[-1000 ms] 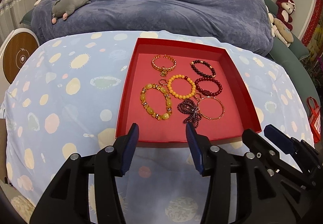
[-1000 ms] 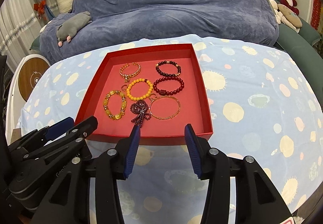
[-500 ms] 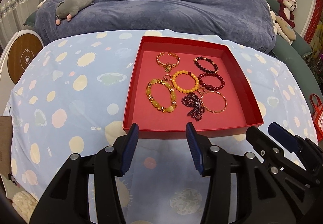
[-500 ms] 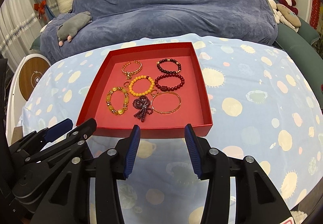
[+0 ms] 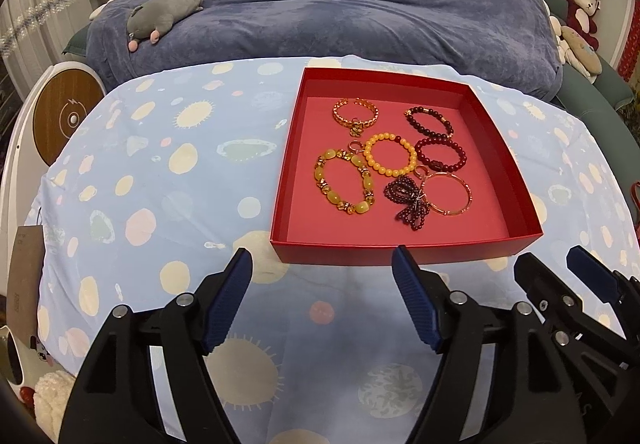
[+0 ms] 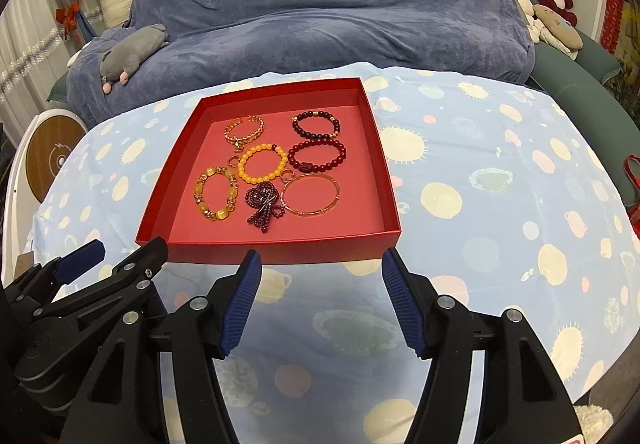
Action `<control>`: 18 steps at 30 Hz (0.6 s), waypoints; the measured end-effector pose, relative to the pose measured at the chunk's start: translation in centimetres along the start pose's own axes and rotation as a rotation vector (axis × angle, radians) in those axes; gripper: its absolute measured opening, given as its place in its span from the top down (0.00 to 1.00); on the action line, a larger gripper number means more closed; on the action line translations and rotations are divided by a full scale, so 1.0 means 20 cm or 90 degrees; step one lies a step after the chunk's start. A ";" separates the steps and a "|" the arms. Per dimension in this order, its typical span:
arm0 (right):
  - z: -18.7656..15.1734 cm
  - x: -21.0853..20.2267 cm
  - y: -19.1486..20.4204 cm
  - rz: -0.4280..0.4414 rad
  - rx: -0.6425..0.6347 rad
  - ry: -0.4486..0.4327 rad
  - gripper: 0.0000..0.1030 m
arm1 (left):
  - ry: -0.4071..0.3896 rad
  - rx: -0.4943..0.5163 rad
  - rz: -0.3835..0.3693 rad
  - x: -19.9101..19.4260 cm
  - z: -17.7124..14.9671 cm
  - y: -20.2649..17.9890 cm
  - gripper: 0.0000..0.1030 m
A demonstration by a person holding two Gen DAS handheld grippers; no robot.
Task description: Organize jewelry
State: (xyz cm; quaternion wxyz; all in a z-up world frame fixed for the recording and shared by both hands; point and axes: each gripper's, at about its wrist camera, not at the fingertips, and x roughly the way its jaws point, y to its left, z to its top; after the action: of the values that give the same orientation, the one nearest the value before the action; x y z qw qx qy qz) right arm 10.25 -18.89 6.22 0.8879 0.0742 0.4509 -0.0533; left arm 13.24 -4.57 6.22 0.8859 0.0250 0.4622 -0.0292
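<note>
A shallow red tray sits on the spotted blue tablecloth and holds several bracelets. Among them are an orange bead bracelet, a yellow stone bracelet and a thin gold bangle. A purple bead bundle lies near the tray's front. My left gripper and my right gripper hover side by side just in front of the tray. Both jaws are opening, with nothing between them.
The spotted tablecloth stretches wide to the left and, in the right wrist view, to the right of the tray. Behind it is a sofa under a blue cover with a grey plush. A round wooden disc stands at the left.
Both grippers have spread their jaws wider. Both views have pulled back a little from the tray, which now looks smaller and farther. The jewelry has not moved.
</note>
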 end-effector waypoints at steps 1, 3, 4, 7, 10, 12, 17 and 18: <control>0.00 0.00 0.00 -0.002 0.000 0.000 0.39 | 0.000 -0.001 0.004 0.00 0.00 0.00 0.29; 0.00 0.01 -0.01 -0.007 0.003 -0.001 0.35 | 0.001 -0.004 0.007 0.01 0.00 0.01 0.26; 0.00 0.01 -0.02 -0.007 0.004 -0.002 0.33 | 0.003 -0.006 0.006 0.01 0.00 0.02 0.25; 0.00 0.01 -0.03 -0.009 0.009 -0.003 0.28 | 0.002 -0.011 0.018 0.01 0.00 0.03 0.19; 0.00 0.02 -0.04 -0.006 0.010 -0.005 0.24 | 0.003 -0.015 0.023 0.01 0.00 0.03 0.17; -0.01 0.03 -0.05 -0.007 0.017 -0.001 0.21 | 0.005 -0.016 0.025 0.02 0.00 0.03 0.17; -0.02 0.04 -0.05 -0.008 0.015 0.002 0.19 | 0.009 -0.017 0.028 0.03 -0.01 0.04 0.17; -0.02 0.04 -0.05 -0.011 0.011 0.003 0.19 | 0.009 -0.016 0.029 0.03 -0.01 0.04 0.17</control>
State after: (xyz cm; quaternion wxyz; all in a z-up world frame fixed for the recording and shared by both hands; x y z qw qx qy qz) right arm 10.36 -19.78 5.23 0.8858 0.0782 0.4529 -0.0645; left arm 13.47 -3.83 5.57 0.8833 0.0246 0.4682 -0.0030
